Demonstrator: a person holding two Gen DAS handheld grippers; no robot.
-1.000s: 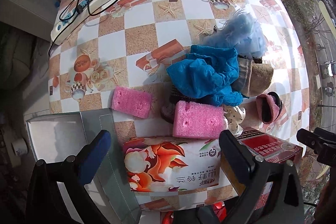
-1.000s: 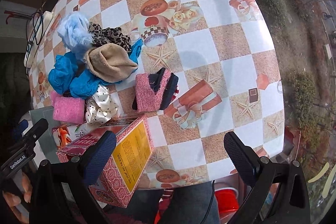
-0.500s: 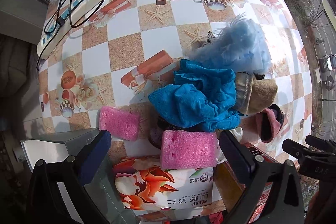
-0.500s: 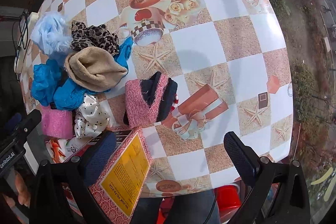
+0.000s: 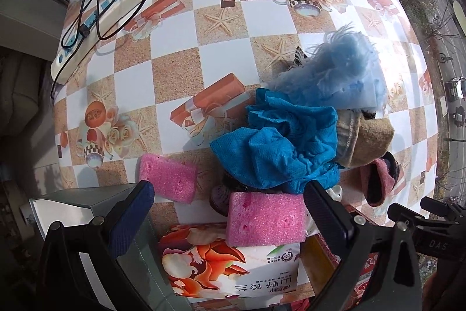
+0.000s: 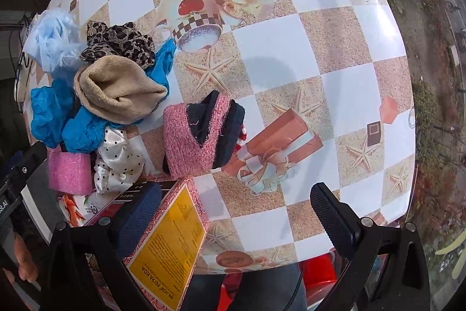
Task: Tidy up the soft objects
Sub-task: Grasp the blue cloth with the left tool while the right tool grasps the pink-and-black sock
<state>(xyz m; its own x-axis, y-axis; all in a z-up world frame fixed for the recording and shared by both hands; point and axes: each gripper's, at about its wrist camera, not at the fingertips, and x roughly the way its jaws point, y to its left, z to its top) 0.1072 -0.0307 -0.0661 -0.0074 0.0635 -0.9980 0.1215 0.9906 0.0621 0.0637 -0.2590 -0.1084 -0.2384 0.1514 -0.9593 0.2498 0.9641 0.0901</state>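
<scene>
Surface: checkered cloth (image 5: 180, 69), soft pile right of centre in left view.
Change: both hand-held grippers have advanced; pink sponge (image 5: 265, 219) now lower centre, between the left's (image 5: 230, 220) wide jaws.
Right hand-held gripper (image 6: 236, 212): wide, empty.
Meaning: sponge grasp likely next.

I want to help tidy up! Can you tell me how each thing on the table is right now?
left gripper: open, empty.
right gripper: open, empty.
blue cloth: crumpled, atop the pile.
tan sock: bunched up.
pink sock: folded, apart from the pile.
near pink sponge: resting on the tissue pack.
far pink sponge: flat on the table.
</scene>
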